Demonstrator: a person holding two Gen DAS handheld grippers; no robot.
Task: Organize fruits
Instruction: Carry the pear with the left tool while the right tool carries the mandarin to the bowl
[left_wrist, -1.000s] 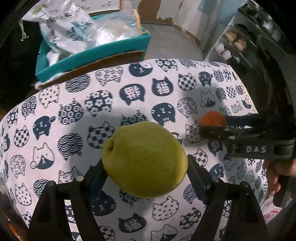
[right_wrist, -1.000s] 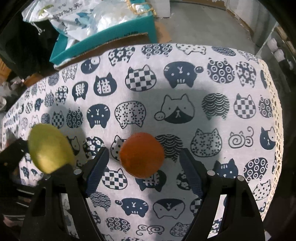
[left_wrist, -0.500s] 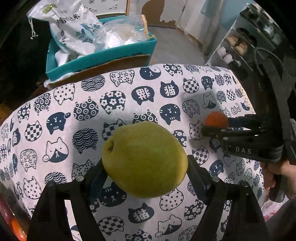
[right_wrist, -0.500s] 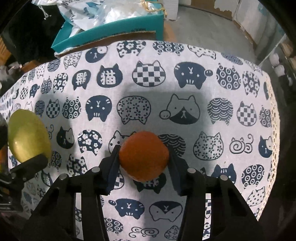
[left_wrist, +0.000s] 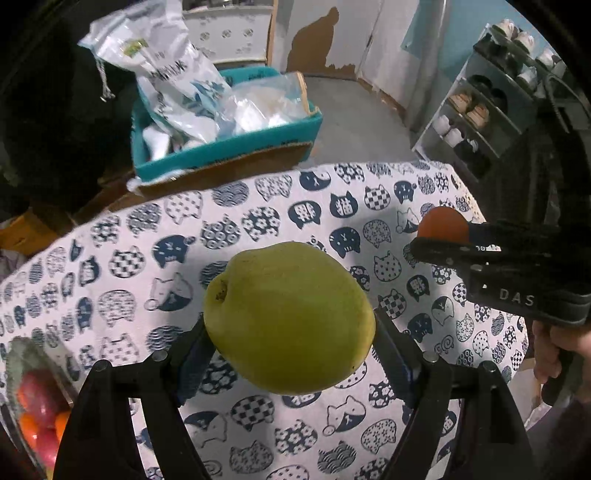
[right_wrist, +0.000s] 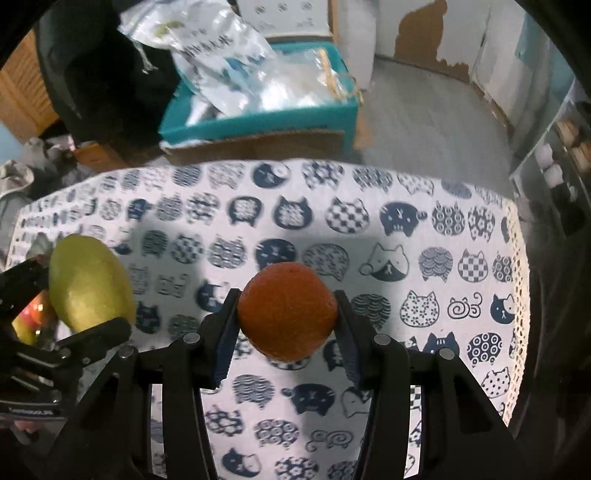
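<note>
A big green pear hangs above the cat-print tablecloth, clamped between the pads of my left gripper. My right gripper is shut on a small orange, also lifted off the cloth. In the left wrist view the orange shows at the right, at the tip of the right gripper, with a hand on its handle. In the right wrist view the pear appears at the left edge. A bowl holding red and orange fruit sits at the table's lower left.
Beyond the table's far edge stands a teal box stuffed with plastic bags on a cardboard carton. A shoe rack stands at the far right on the grey floor. The cloth between the two grippers is bare.
The right gripper closed on the orange and lifted it off the cloth. The left gripper rose with the pear, and the fruit bowl came into view at lower left.
</note>
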